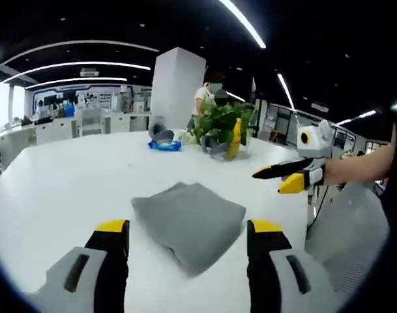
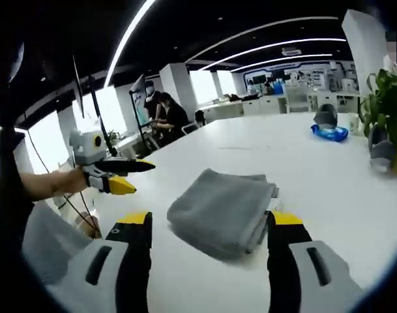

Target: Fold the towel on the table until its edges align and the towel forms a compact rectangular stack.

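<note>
That grey towel [image 1: 190,222] looks soft and floppy, so pinch a corner; both grippers [image 1: 185,238] [image 2: 208,228] hang spread wide, holding nothing.

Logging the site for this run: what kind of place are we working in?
Probably an open-plan office or lab: long ceiling light strips, people at desks by windows, and a big white table holding the towel.

Towel [image 1: 190,223]: plain grey. Table [image 1: 68,176]: white. Gripper fingertips [image 1: 112,227]: yellow. Plant [image 1: 221,124]: green leaves. Bag [image 1: 164,145]: blue.
</note>
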`<state>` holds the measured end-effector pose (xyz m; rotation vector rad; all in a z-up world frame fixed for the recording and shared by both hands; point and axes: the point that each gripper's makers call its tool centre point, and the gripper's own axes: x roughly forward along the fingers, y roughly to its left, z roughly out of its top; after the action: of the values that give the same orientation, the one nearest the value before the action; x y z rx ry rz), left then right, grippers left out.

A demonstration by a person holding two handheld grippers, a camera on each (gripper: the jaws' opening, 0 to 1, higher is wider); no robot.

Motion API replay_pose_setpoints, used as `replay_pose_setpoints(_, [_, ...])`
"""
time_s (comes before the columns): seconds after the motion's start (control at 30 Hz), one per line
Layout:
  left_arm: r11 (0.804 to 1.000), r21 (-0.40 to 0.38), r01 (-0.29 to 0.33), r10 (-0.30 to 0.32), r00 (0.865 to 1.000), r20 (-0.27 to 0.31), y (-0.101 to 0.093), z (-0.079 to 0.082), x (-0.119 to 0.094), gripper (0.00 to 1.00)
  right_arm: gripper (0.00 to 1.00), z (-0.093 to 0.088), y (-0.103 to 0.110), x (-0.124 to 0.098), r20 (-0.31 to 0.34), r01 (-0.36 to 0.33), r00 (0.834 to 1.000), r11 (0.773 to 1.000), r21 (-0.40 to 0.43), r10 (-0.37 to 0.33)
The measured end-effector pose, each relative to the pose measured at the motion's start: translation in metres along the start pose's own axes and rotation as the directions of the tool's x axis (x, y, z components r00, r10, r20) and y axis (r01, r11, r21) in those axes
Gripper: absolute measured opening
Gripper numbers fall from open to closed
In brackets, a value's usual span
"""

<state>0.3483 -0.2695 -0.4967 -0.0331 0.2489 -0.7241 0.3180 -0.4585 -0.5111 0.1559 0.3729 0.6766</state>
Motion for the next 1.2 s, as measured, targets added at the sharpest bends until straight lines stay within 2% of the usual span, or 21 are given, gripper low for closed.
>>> replay_pose_setpoints(0.07, [0.999,-0.009,-0.036,0.036,0.997,0.064,-0.009,0.015,-0.022,0.99,0.78,0.006,0.006,-0.021,0.008,0.036,0.999,0.999,-0.004,-0.036])
replay_pose_setpoints(0.1, [0.999,0.014,-0.039,0.038,0.997,0.069,-0.014,0.016,-0.031,0.97,0.78,0.01,0.007,-0.029,0.027,0.057,0.998,0.998,-0.014,-0.056])
replay_pose_setpoints(0.2, [0.996,0.052,-0.069,0.066,0.996,0.063,-0.032,0.011,-0.054,0.99,0.87,0.027,0.013,-0.055,0.129,0.115,0.985,0.993,-0.011,-0.113])
replay_pose_setpoints(0.3, [0.996,0.057,-0.073,0.07,0.996,0.046,-0.045,0.004,-0.07,0.99,0.99,0.034,0.017,-0.075,0.182,0.18,0.969,0.983,-0.045,-0.169])
replay_pose_setpoints(0.33, [0.996,0.053,-0.078,0.075,0.996,0.043,-0.047,0.002,-0.074,0.99,0.97,0.033,0.018,-0.082,0.18,0.199,0.968,0.974,-0.106,-0.178])
replay_pose_setpoints(0.37, [0.996,0.039,-0.085,0.083,0.996,0.045,-0.049,-0.001,-0.078,0.99,0.98,0.025,0.018,-0.085,0.143,0.211,0.971,0.97,-0.119,-0.194])
replay_pose_setpoints(0.43, [0.995,0.048,-0.089,0.088,0.996,0.028,-0.048,-0.009,-0.079,0.99,0.99,0.013,0.009,-0.091,0.098,0.271,0.962,0.943,-0.195,-0.257])
replay_pose_setpoints(0.53, [0.996,0.045,-0.083,0.083,0.997,0.008,-0.052,-0.013,-0.077,0.99,0.95,0.006,0.012,-0.087,0.043,0.274,0.961,0.919,-0.282,-0.274])
replay_pose_setpoints(0.63, [0.998,0.029,-0.055,0.054,0.997,0.054,-0.065,-0.004,-0.071,0.99,0.79,0.006,0.012,-0.09,0.004,0.279,0.951,0.855,-0.438,-0.308])
replay_pose_setpoints(0.67, [0.998,0.032,-0.05,0.048,0.997,0.064,-0.069,-0.002,-0.07,0.99,0.77,0.005,0.012,-0.09,-0.003,0.275,0.951,0.848,-0.453,-0.31])
replay_pose_setpoints(0.7, [0.998,0.033,-0.054,0.051,0.995,0.081,-0.073,0.0,-0.067,0.99,0.77,0.0,0.006,-0.092,-0.021,0.264,0.948,0.825,-0.499,-0.316])
replay_pose_setpoints(0.73, [0.997,0.037,-0.062,0.058,0.994,0.097,-0.076,0.002,-0.066,0.99,0.79,-0.005,0.003,-0.094,-0.038,0.266,0.944,0.823,-0.502,-0.328])
replay_pose_setpoints(0.77, [0.997,0.052,-0.055,0.05,0.994,0.096,-0.079,0.002,-0.065,0.99,0.8,-0.011,0.001,-0.095,-0.062,0.256,0.943,0.83,-0.496,-0.328])
replay_pose_setpoints(0.8, [0.993,0.105,-0.046,0.038,0.996,0.075,-0.08,0.0,-0.065,0.99,0.79,-0.014,-0.003,-0.099,-0.066,0.257,0.943,0.838,-0.482,-0.327])
replay_pose_setpoints(0.83, [0.985,0.152,-0.087,0.079,0.995,0.058,-0.074,-0.003,-0.068,0.99,0.78,-0.015,-0.005,-0.101,-0.062,0.26,0.944,0.844,-0.47,-0.325])
replay_pose_setpoints(0.9, [0.983,0.147,-0.113,0.102,0.992,0.079,-0.072,-0.002,-0.07,0.99,0.76,-0.015,-0.005,-0.103,-0.014,0.265,0.957,0.889,-0.372,-0.291])
replay_pose_setpoints(0.97, [0.983,0.146,-0.114,0.104,0.992,0.072,-0.069,-0.007,-0.069,0.99,0.77,-0.017,-0.006,-0.105,0.004,0.265,0.96,0.909,-0.321,-0.279])
replay_pose_setpoints(1.03, [0.975,0.163,-0.149,0.15,0.989,0.004,-0.056,-0.018,-0.069,0.99,0.76,-0.02,-0.012,-0.11,0.027,0.294,0.954,0.914,-0.279,-0.299])
replay_pose_setpoints(1.07, [0.974,0.162,-0.16,0.164,0.986,-0.011,-0.053,-0.02,-0.069,0.99,0.76,-0.021,-0.013,-0.11,0.041,0.299,0.953,0.918,-0.26,-0.299])
replay_pose_setpoints(1.1, [0.974,0.161,-0.158,0.16,0.987,-0.002,-0.053,-0.019,-0.069,0.99,0.77,-0.023,-0.013,-0.111,0.046,0.295,0.955,0.929,-0.223,-0.292])
replay_pose_setpoints(1.2, [0.969,0.192,-0.157,0.163,0.987,-0.013,-0.056,-0.022,-0.07,0.99,0.74,-0.03,-0.013,-0.11,0.012,0.262,0.964,0.936,-0.234,-0.267])
